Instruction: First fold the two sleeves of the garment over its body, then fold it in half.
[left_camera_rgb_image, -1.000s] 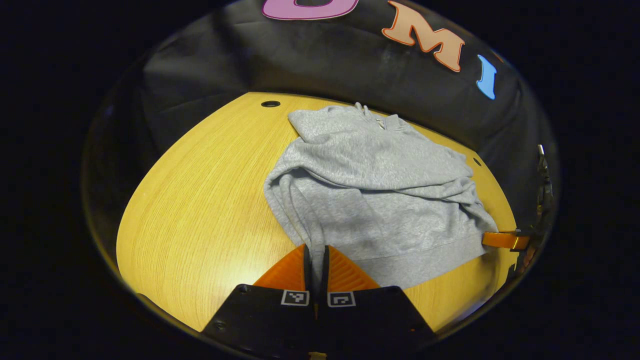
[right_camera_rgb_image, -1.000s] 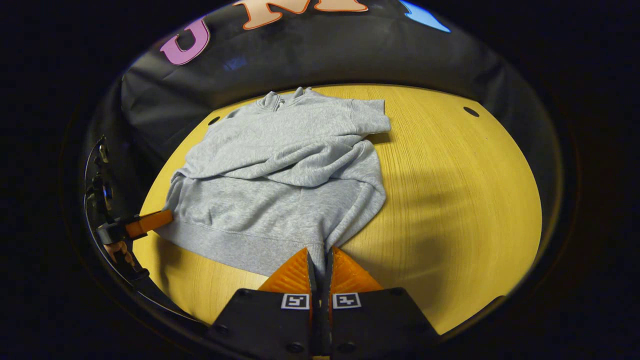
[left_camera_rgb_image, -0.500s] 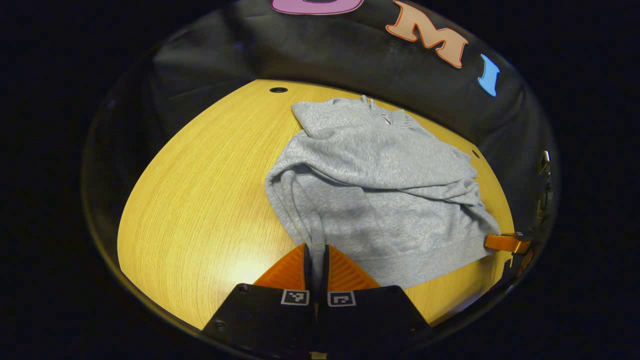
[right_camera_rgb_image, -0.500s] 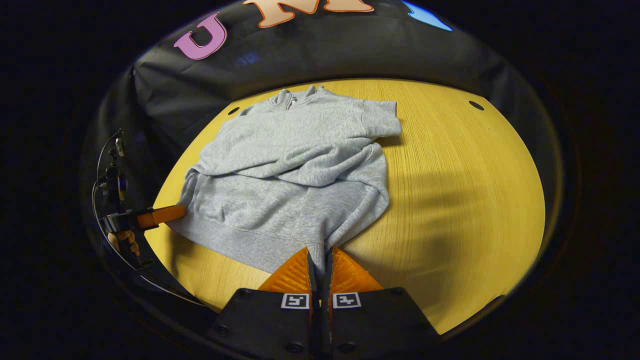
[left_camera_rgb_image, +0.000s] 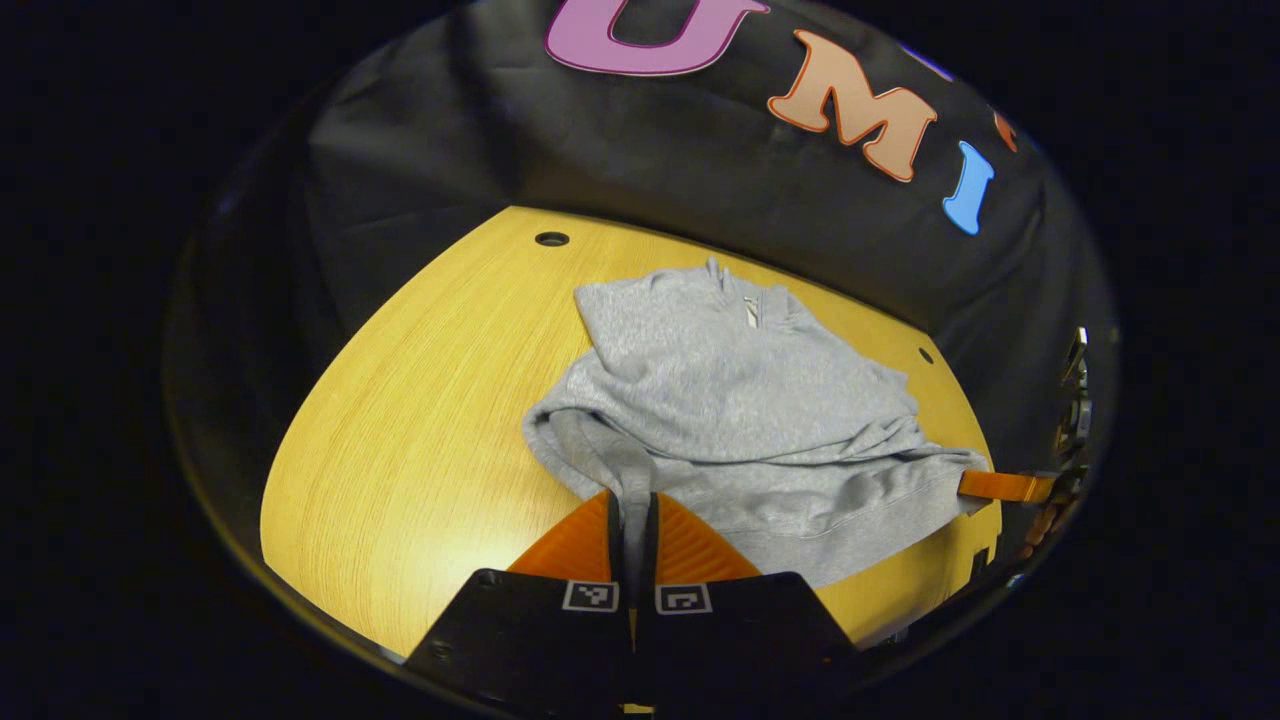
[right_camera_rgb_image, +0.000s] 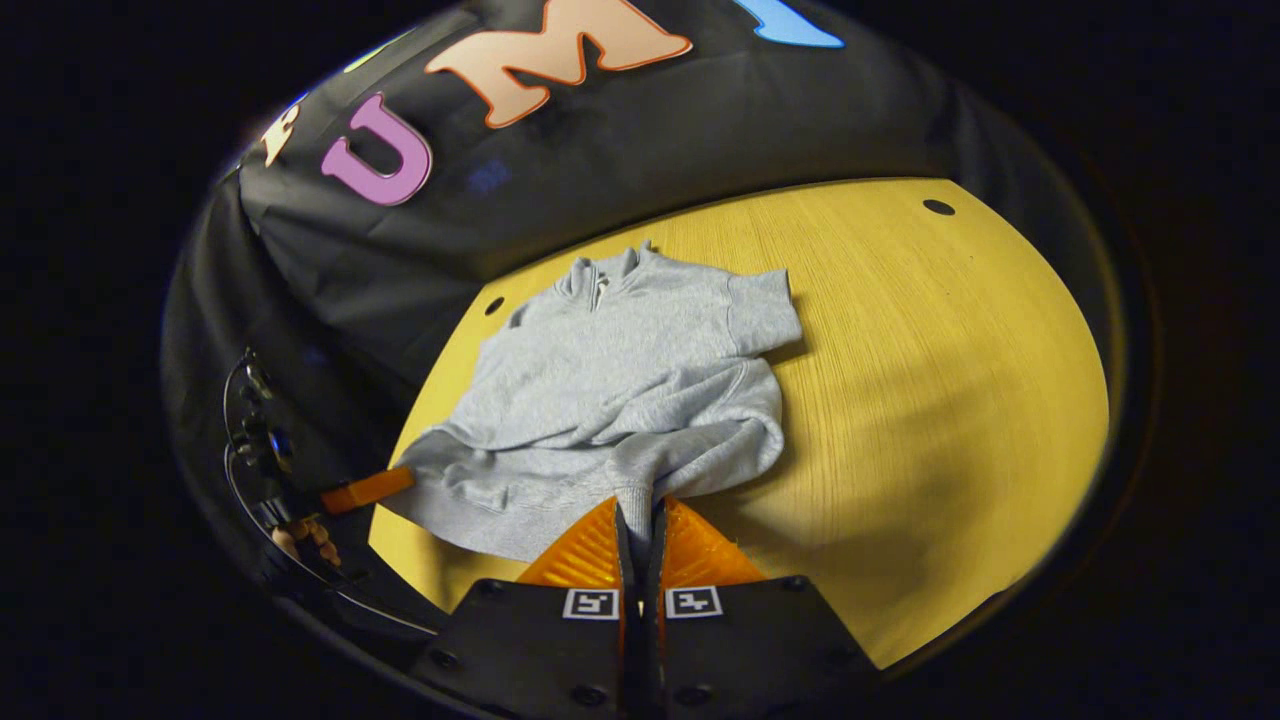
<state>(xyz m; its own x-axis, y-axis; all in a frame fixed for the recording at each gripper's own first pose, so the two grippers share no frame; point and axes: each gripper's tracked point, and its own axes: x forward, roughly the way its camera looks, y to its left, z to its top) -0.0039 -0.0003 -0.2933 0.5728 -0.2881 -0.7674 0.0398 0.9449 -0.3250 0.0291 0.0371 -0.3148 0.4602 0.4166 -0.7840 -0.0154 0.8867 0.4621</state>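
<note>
We hold the grey sweatshirt by its hem corners, left claw and right claw each pinched on cloth, the rest lying on the table. If one corner slips or we carry them unevenly, we judge the sleeves folded over its body may slide loose and the fold land crooked.

1. The garment lies on the worktop, collar toward the booth wall behind.
2. Both sleeves lie folded across its body.
3. The left hand-held gripper grips the near hem corner on its side; the right hand-held gripper grips the opposite near corner.
4. In the left gripper view the right hand-held gripper sits at the garment's far right edge.
</note>
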